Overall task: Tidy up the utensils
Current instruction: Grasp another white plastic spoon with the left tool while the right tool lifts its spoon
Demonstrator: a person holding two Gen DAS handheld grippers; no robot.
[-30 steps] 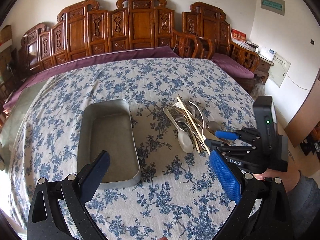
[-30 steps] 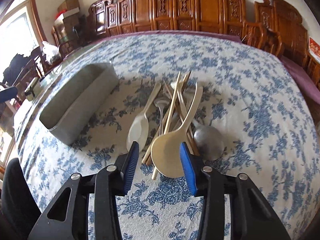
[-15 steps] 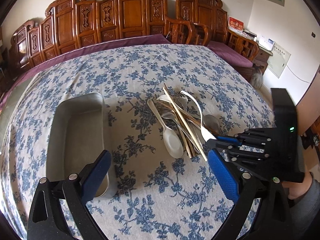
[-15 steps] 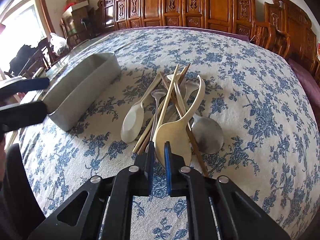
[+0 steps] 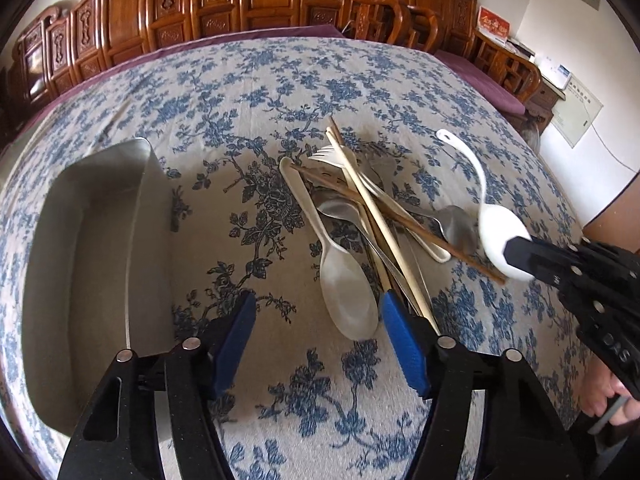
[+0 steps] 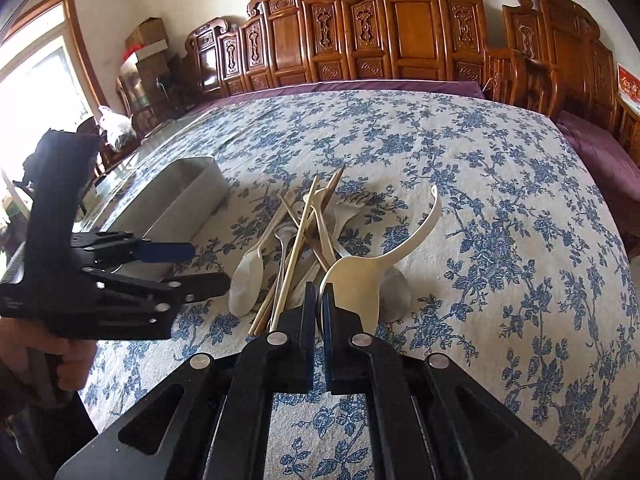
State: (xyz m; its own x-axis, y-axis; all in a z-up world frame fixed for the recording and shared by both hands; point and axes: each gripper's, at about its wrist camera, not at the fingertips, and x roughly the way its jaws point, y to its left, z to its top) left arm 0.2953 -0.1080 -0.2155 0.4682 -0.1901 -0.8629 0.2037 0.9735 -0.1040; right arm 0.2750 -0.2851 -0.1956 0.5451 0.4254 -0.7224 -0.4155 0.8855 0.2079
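Observation:
A pile of utensils (image 5: 372, 216) lies on the floral tablecloth: cream spoons, metal spoons, chopsticks and a fork. My right gripper (image 6: 319, 308) is shut on the bowl of a cream ladle spoon (image 6: 362, 276) and holds it lifted above the pile; it also shows in the left wrist view (image 5: 500, 236). My left gripper (image 5: 316, 344) is open and empty, just short of a cream spoon (image 5: 346, 288). A grey metal tray (image 5: 96, 264) stands empty at the left; it also shows in the right wrist view (image 6: 180, 204).
Carved wooden chairs (image 6: 400, 32) line the far side of the table. The table's edge drops off at the right (image 5: 560, 200). Boxes and clutter (image 6: 148, 52) stand by the window at the far left.
My right gripper closed on the cream ladle spoon and lifted it off the pile. My left gripper moved forward toward the utensils and narrowed its opening.

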